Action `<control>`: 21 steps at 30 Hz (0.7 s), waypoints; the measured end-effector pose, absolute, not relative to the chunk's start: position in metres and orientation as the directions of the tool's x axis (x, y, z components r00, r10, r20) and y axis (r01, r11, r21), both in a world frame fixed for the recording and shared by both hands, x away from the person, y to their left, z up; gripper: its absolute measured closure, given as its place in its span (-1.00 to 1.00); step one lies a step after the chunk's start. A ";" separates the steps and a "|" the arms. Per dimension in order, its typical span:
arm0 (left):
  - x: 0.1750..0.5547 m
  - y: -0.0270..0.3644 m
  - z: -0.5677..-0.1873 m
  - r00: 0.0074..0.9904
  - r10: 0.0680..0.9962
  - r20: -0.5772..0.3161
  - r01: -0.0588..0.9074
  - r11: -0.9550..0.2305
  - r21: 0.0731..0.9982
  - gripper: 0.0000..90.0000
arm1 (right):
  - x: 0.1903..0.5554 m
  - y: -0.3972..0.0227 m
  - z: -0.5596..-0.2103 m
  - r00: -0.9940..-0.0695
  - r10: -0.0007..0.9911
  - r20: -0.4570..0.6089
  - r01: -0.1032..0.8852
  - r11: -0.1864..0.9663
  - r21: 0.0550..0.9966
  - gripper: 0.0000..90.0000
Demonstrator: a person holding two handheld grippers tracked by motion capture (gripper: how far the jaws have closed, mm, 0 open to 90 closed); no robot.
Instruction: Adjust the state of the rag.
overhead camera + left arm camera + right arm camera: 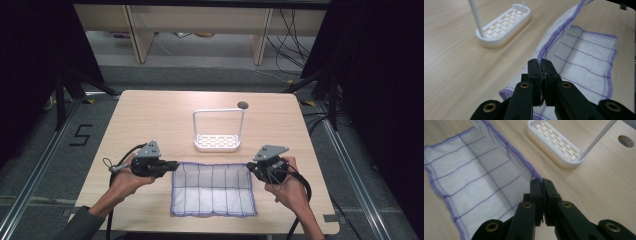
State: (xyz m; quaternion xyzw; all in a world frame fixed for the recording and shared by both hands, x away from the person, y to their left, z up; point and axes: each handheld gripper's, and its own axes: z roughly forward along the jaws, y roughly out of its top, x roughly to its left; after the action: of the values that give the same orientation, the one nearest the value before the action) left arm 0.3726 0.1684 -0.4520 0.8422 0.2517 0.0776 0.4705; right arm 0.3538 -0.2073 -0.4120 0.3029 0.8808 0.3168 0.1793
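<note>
Both grippers are clamped on the cloth point(212, 189): left gripper point(173, 163) pinches its far left corner, right gripper point(249, 167) its far right corner, jaws closed tight on the purple hem in each gripper view. Cloth is white with purple grid lines, lying on the table point(150, 120) just in front of the white rack point(218, 131), far edge lifted slightly off the wood between the two grippers, near edge flat.
</note>
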 end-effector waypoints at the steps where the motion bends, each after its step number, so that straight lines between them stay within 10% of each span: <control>1: 0.368 0.168 -0.453 0.863 0.495 -0.102 0.348 -0.435 0.831 0.92 | 0.346 -0.208 -0.415 -0.756 0.641 -0.130 0.412 0.621 0.667 0.97; 21: 0.308 0.159 -0.499 0.935 0.354 -0.026 0.255 -0.618 0.744 0.90 | 0.281 -0.201 -0.469 -0.790 0.603 -0.109 0.431 0.673 0.600 0.94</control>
State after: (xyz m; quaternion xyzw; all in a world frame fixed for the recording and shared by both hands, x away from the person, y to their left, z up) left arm 0.3075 0.1589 -0.4994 0.8974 0.1694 0.0614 0.4028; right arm 0.2810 -0.2011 -0.4689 0.2867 0.9022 0.2847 0.1511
